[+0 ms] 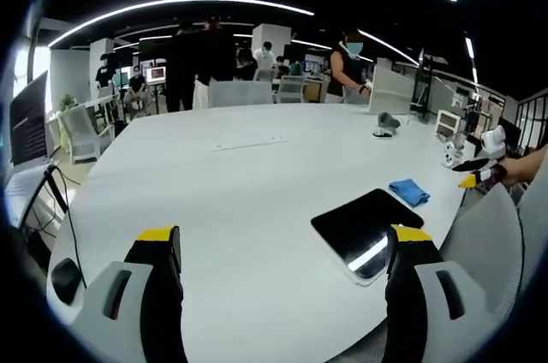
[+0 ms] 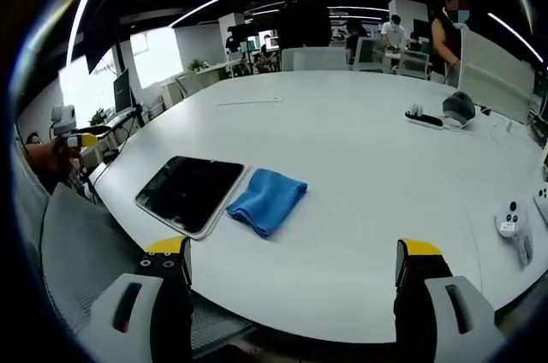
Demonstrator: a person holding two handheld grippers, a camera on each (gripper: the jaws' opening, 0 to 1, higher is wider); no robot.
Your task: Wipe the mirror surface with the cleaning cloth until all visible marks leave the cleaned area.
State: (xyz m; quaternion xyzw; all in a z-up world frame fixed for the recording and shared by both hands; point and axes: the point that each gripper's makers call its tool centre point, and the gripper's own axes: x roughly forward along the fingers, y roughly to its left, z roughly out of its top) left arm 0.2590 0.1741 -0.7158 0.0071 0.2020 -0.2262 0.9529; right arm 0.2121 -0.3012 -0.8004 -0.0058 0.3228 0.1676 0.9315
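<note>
the mirror lies flat near the white tabletop edge, the blue cleaning cloth touching its side. left gripper and right gripper jaws stand apart, holding nothing.

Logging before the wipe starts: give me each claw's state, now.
Left claw: open, holding nothing, above the table.
Right claw: open, holding nothing; the blue cloth lies untouched beside the mirror.

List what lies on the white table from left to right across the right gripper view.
Mirror → blue cleaning cloth → power strip → grey headset → small white controller.
</note>
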